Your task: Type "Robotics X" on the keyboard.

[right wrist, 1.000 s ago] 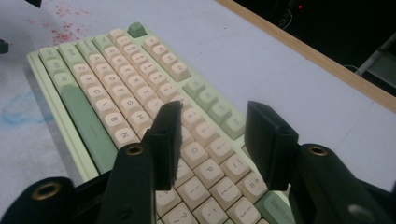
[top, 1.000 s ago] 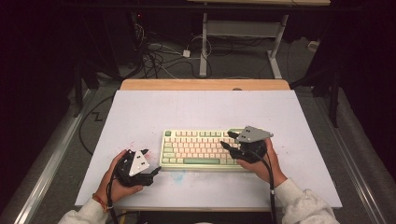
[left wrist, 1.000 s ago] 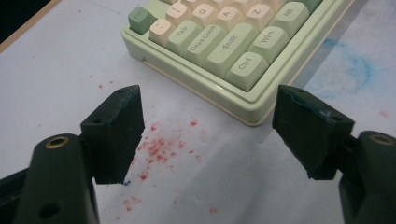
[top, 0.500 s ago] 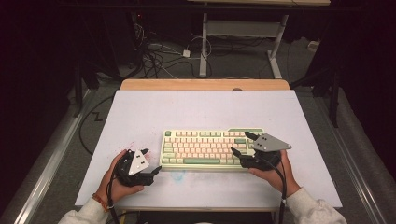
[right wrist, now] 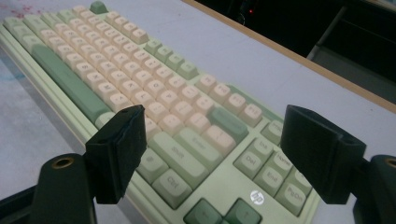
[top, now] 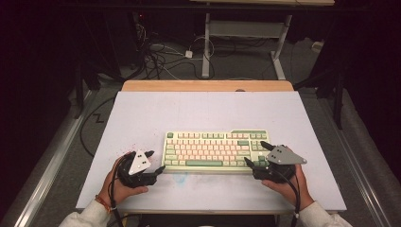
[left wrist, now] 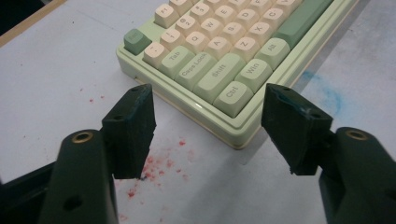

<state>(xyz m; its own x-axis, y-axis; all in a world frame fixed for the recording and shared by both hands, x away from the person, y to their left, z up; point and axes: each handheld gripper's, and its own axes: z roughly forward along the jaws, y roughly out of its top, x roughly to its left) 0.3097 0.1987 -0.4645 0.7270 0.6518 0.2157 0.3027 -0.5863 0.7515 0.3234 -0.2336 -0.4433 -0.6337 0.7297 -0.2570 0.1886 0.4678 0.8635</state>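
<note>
At lower centre of the high view, the keyboard point(top: 216, 150) is flanked by the left gripper point(top: 156, 161), just narrowed, and right gripper point(top: 256, 153), just widened, both released.

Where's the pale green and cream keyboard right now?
In the high view the pale green and cream keyboard lies flat on the white table, near its front edge, between the left gripper at its left end and the right gripper over its right end.

White mat point(top: 208, 113) over wooden table point(top: 208, 86); red specks point(left wrist: 163, 161) at 7 o'clock, blue smear point(left wrist: 327, 93) at 6. Beyond, at 12 o'clock, tangled cables point(top: 161, 56) and grey desk legs point(top: 206, 47) on floor.
</note>
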